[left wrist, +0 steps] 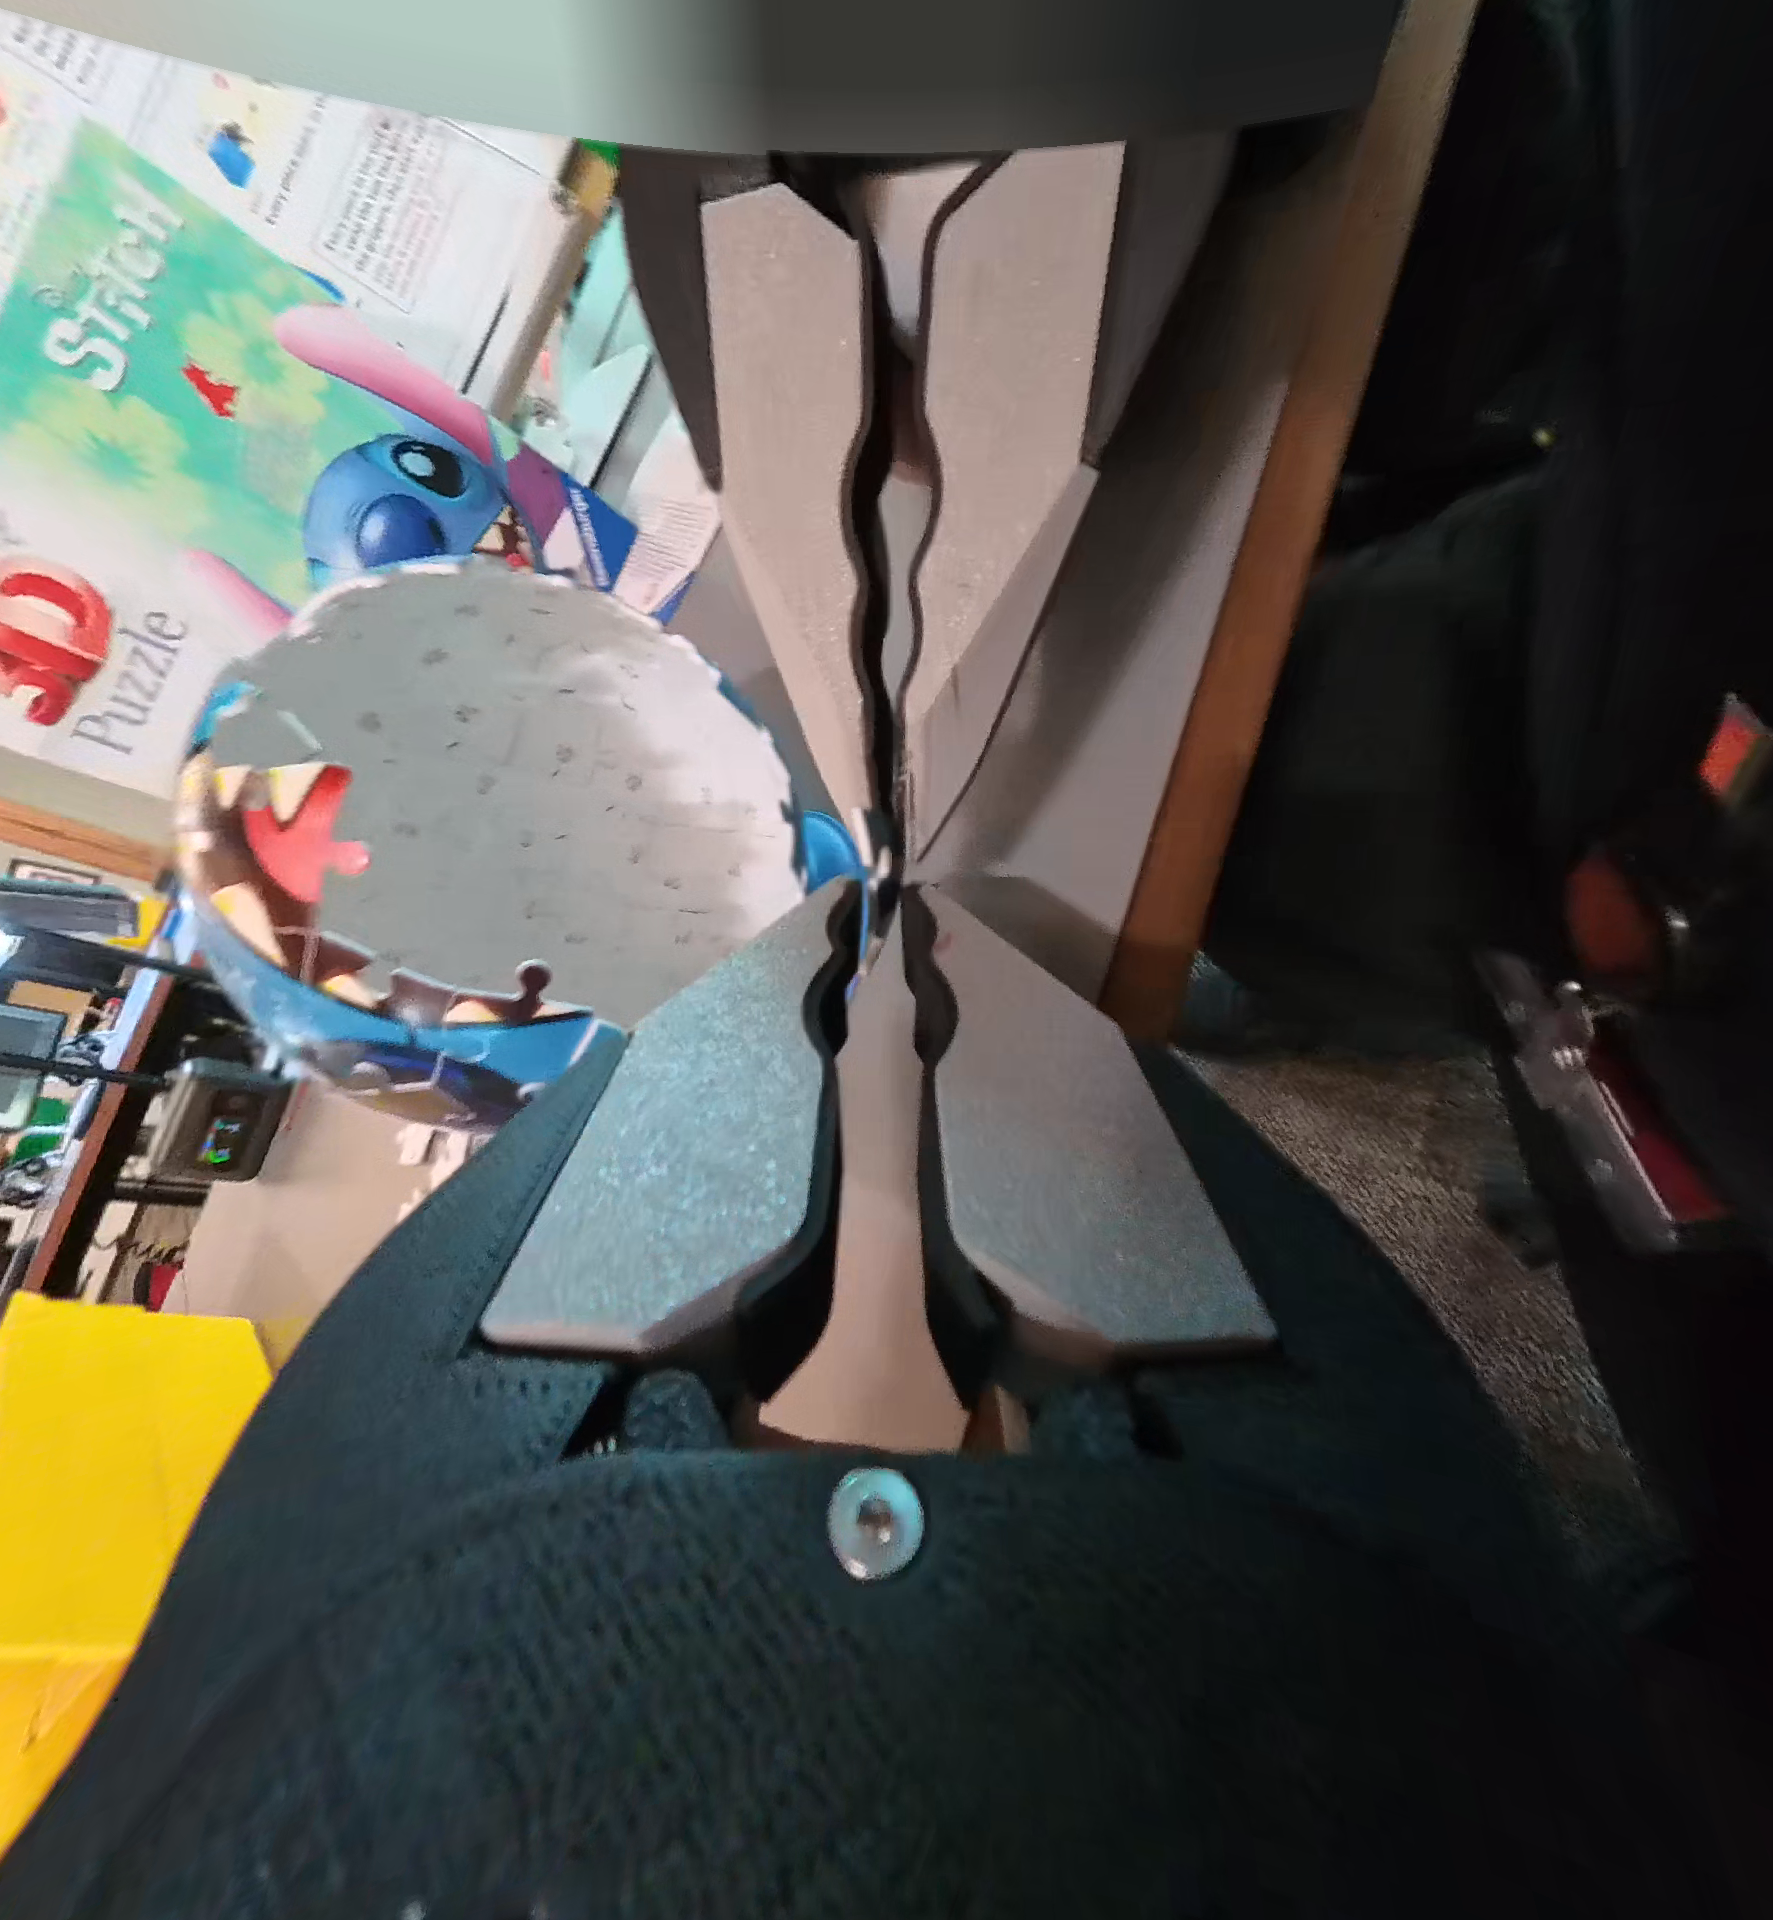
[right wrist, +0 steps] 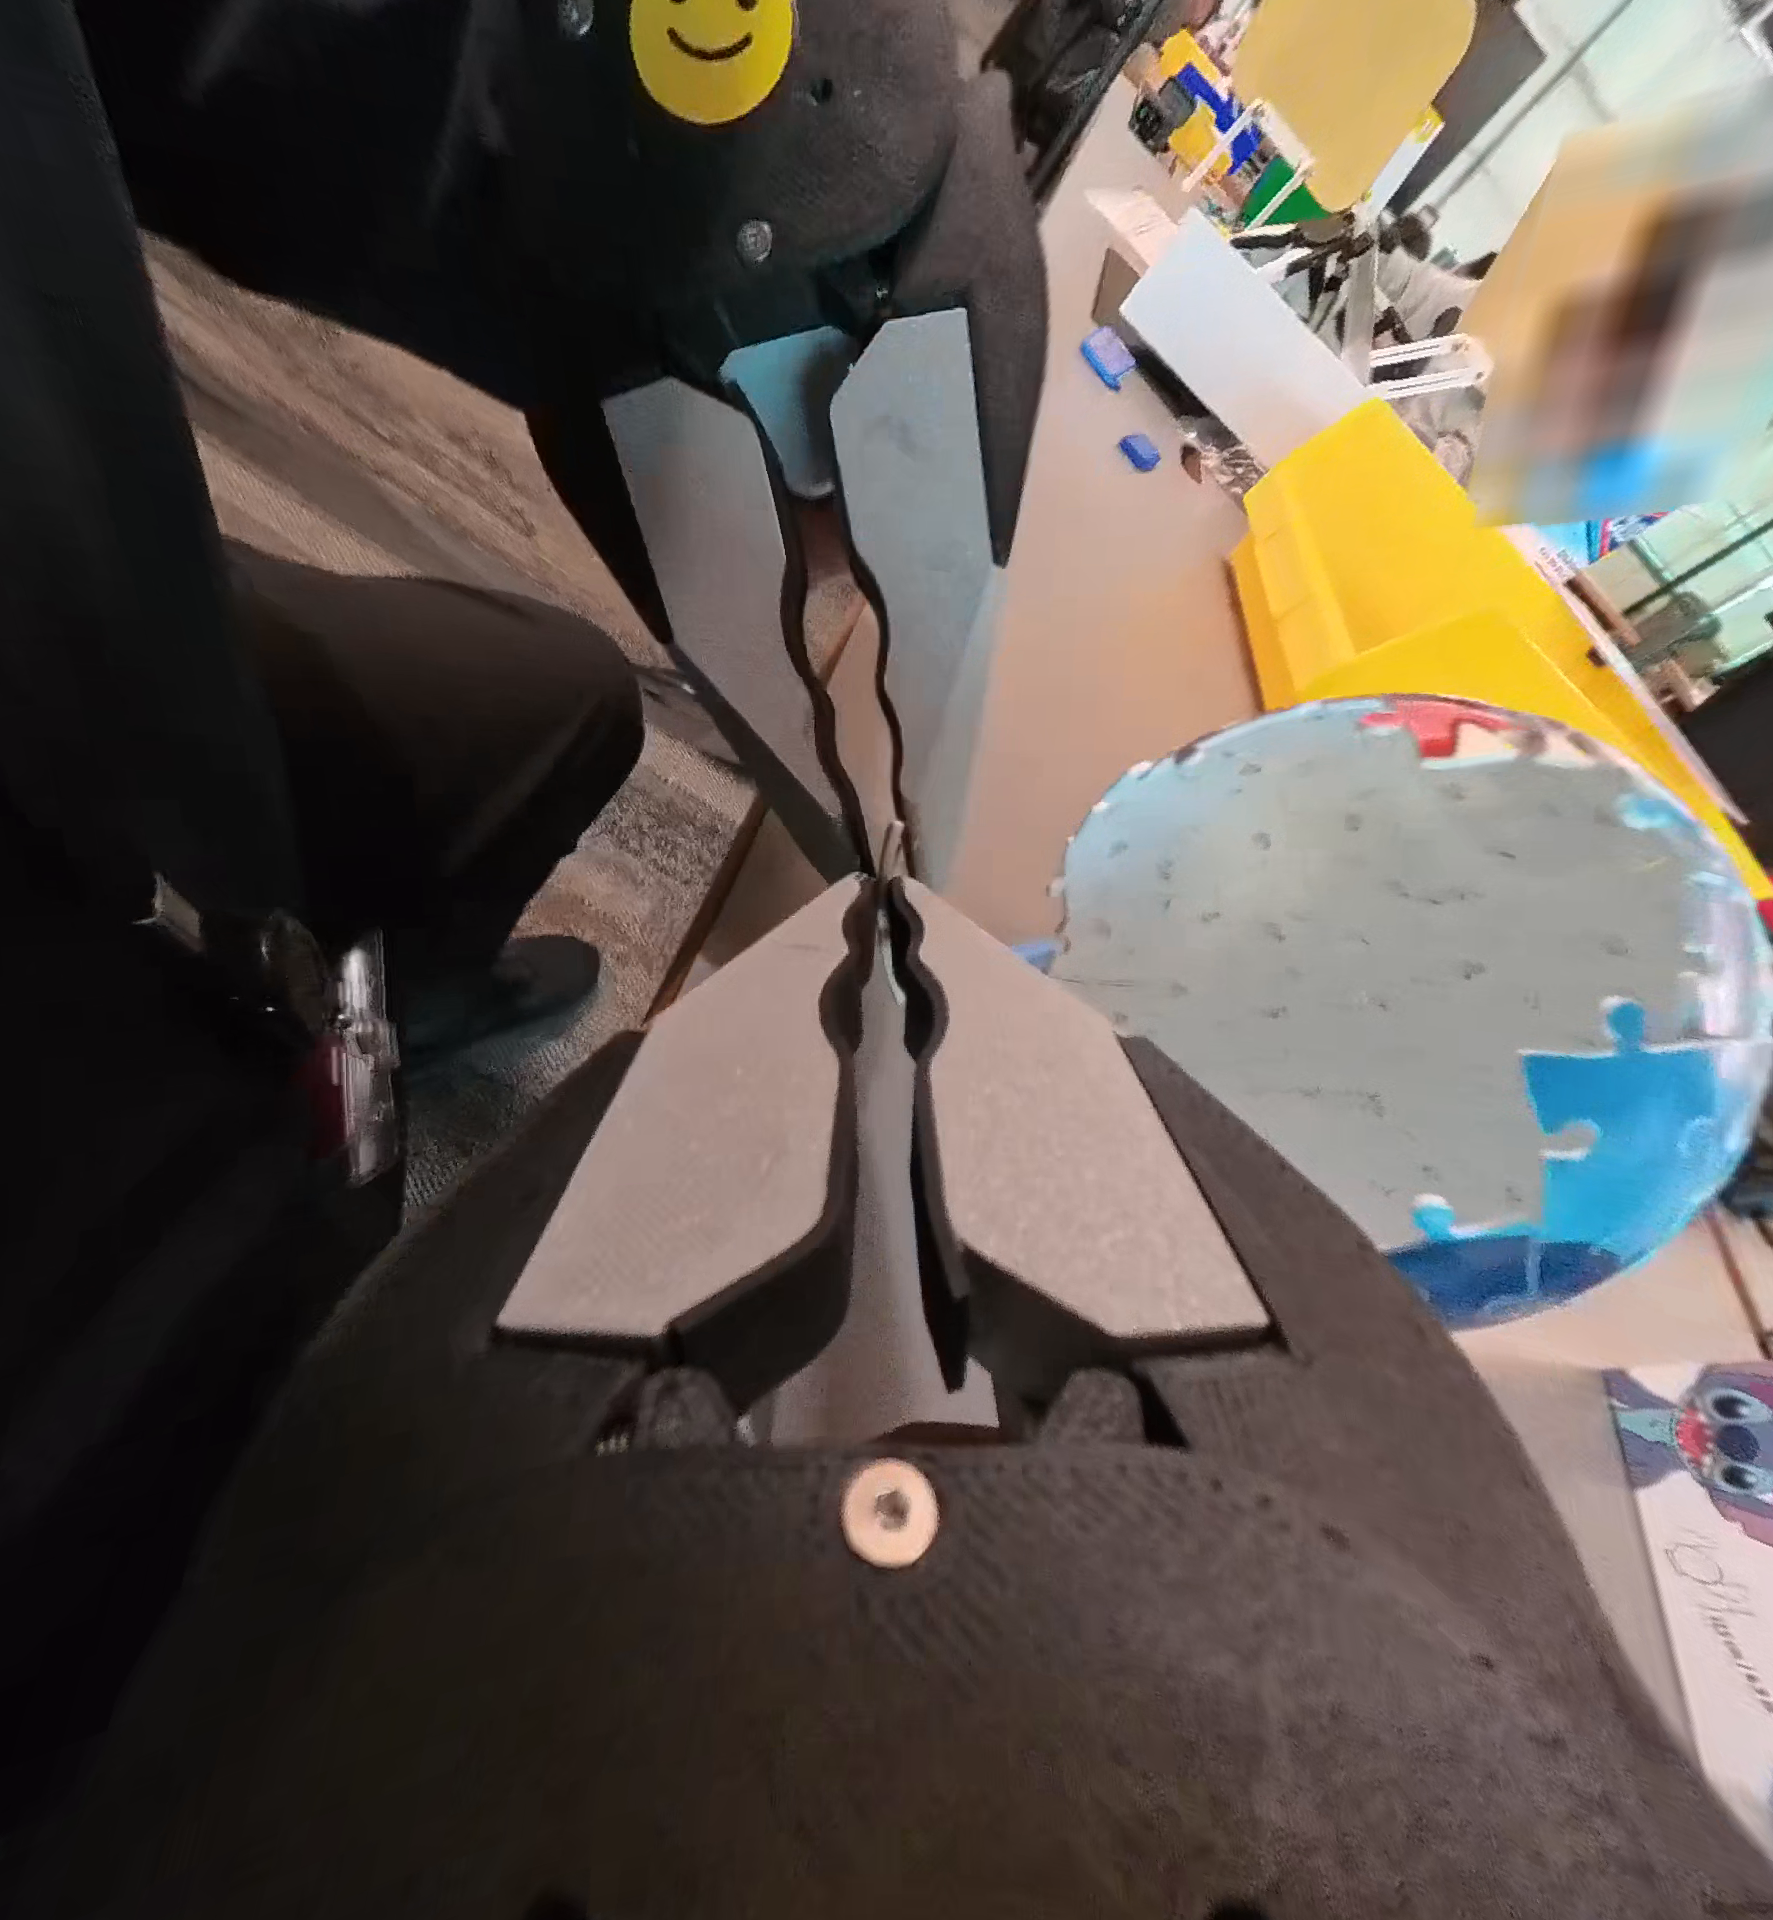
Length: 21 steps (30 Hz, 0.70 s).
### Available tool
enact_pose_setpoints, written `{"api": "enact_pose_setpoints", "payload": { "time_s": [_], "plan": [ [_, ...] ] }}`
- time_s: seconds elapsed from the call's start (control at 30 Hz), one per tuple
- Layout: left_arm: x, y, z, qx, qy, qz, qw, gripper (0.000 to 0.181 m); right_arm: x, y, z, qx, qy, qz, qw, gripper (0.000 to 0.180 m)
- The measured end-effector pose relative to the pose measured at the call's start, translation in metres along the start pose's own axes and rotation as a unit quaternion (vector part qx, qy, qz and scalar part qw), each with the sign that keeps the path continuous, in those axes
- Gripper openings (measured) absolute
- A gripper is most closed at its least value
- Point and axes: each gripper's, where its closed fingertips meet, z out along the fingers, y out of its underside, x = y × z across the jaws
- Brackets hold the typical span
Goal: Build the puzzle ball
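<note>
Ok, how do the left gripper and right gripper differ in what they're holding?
The left gripper is shut on the rim of the half-built puzzle ball; the right gripper is shut on one thin piece, seen edge-on. The left gripper's load is a large curved shell, the right gripper's a small sliver. Both meet tip to tip.

puzzle ball (left wrist: 508, 769): matt grey inside, probably plastic | left claw (left wrist: 887, 883): grainy matt pads
</note>
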Motion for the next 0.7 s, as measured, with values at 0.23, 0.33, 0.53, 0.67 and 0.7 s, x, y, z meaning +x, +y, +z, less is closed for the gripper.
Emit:
{"api": "enact_pose_setpoints", "payload": {
  "time_s": [0.23, 0.33, 0.53, 0.67, 0.7],
  "plan": [
    [-0.008, -0.008, -0.025, 0.002, -0.075, -0.058, 0.995, 0.019, -0.006, -0.003, -0.006, -0.002, 0.026, -0.066, 0.998, 0.000],
    [-0.010, -0.006, -0.040, 0.003, -0.091, -0.109, 0.990, 0.020, -0.010, -0.005, -0.009, -0.003, 0.040, -0.113, 0.993, 0.000],
    [-0.036, 0.015, -0.063, 0.077, -0.121, -0.337, 0.931, 0.021, -0.011, -0.004, -0.013, -0.008, 0.055, -0.155, 0.986, 0.000],
    [-0.062, 0.044, -0.071, 0.088, -0.129, -0.426, 0.891, 0.027, -0.002, 0.000, -0.022, -0.004, 0.057, -0.131, 0.990, 0.000],
    [-0.067, 0.047, -0.071, 0.093, -0.113, -0.439, 0.886, 0.029, -0.003, -0.002, -0.026, 0.010, 0.049, -0.119, 0.992, 0.000]
  ]
}}
